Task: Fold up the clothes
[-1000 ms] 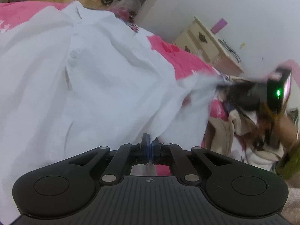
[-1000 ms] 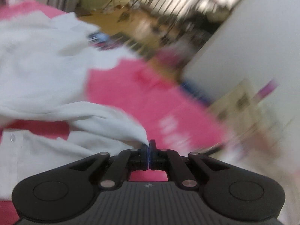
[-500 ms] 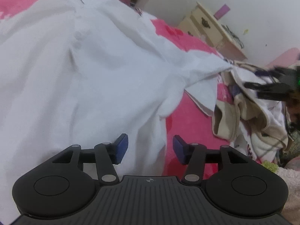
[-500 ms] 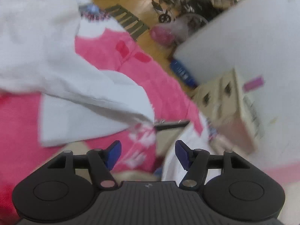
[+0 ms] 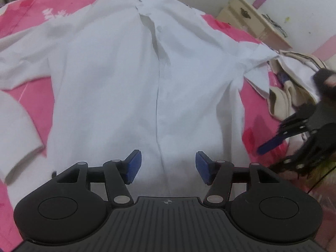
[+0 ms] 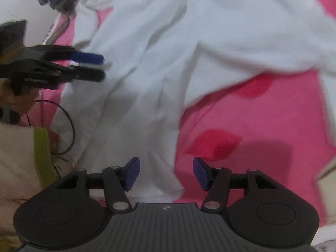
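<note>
A white button-front shirt [image 5: 130, 84] lies spread on the pink bedcover [image 5: 258, 113], collar at the far end and sleeves out to both sides. My left gripper [image 5: 168, 163] hovers over the shirt's near hem by the button placket; its jaws are opening and nothing is between the pads. In the right wrist view the shirt [image 6: 147, 63] fills the upper left, and my right gripper [image 6: 166, 170] hangs over its side edge and the pink cover [image 6: 262, 126]; its jaws are closing, with no cloth pinched. Each gripper shows blurred in the other's view: right [image 5: 271, 157], left [image 6: 101, 66].
A cream bedside cabinet [image 5: 252, 19] stands against the white wall at the back right. A heap of beige and white clothes [image 5: 294, 79] lies right of the shirt. Another white garment [image 5: 16, 130] lies at the left. A black cable loop [image 6: 69, 130] hangs near a hand.
Both grippers were shut on shirt fabric, then opened and let it go. The shirt now lies flat. The right gripper has tipped steeply down toward the bed; the left has shifted over the hem.
</note>
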The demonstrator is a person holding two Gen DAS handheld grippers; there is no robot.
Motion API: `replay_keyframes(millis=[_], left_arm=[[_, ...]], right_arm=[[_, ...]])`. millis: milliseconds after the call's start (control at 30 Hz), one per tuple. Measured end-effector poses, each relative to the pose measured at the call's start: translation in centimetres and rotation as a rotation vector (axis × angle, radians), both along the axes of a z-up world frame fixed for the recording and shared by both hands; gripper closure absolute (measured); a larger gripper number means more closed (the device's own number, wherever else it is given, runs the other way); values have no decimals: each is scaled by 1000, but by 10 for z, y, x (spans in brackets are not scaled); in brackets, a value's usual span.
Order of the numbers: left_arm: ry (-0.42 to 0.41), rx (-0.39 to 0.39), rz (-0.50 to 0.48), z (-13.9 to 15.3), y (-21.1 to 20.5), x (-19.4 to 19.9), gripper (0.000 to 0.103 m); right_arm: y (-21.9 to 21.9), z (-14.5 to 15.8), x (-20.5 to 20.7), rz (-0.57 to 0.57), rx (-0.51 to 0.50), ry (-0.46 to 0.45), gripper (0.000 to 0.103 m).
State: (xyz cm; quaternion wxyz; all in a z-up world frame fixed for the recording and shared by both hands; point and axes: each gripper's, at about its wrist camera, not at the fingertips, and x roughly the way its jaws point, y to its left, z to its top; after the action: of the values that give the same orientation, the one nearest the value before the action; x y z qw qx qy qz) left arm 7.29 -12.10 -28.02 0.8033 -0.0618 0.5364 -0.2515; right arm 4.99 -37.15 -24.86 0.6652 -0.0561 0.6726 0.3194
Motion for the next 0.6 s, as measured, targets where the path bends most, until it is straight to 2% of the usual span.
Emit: replay_keyframes(millis=[67, 100, 133, 200, 333, 433, 600], left_arm=[[-8, -12, -23, -2, 3, -6, 46], [-13, -11, -37, -2, 4, -9, 46], [-17, -9, -43, -3, 4, -11, 46], [-19, -14, -53, -5, 4, -15, 46], [-18, -32, -77, -9, 3, -24, 46], [-37, -22, -115, -11, -2, -32, 46], [-53, 20, -184, -20, -15, -43, 46]], right_arm=[[8, -17, -6, 3, -17, 28, 52], [6, -21, -9, -7, -35, 32, 64], [4, -21, -12, -28, -50, 38, 81], [-7, -11, -17, -90, -80, 67, 100], [-27, 13, -36, -199, -149, 98, 101], [-47, 22, -49, -350, -177, 152, 101], [-67, 3, -82, -679, -205, 259, 99]])
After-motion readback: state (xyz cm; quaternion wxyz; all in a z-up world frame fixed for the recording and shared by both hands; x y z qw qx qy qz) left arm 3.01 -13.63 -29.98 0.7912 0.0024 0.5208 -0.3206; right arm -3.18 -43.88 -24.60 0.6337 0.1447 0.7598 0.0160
